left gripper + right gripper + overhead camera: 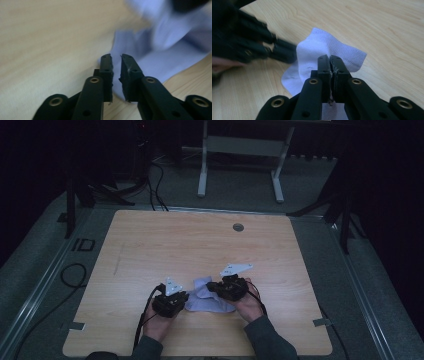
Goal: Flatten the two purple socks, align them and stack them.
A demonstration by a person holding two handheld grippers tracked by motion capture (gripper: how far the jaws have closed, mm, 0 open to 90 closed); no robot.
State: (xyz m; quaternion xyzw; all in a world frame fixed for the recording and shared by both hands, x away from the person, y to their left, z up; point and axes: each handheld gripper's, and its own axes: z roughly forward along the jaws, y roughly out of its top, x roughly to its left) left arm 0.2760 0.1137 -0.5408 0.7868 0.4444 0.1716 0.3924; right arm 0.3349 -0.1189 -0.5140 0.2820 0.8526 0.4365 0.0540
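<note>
While the white knitted cotton sock (317,50) is pinched by the right gripper (329,58), the slightly parted left gripper (116,56) should be closed on the near edge.

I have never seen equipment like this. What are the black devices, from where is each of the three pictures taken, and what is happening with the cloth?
A person sits at a light wooden table and holds a black two-jaw gripper in each hand. The high view looks down from above: the left gripper and the right gripper meet at a small white fabric sock. The other two pictures come from cameras that ride on the grippers. In the right gripper view, the jaws are closed, pinching the sock. In the left gripper view, the jaws stand slightly apart over the sock's edge, not gripping it.
</note>
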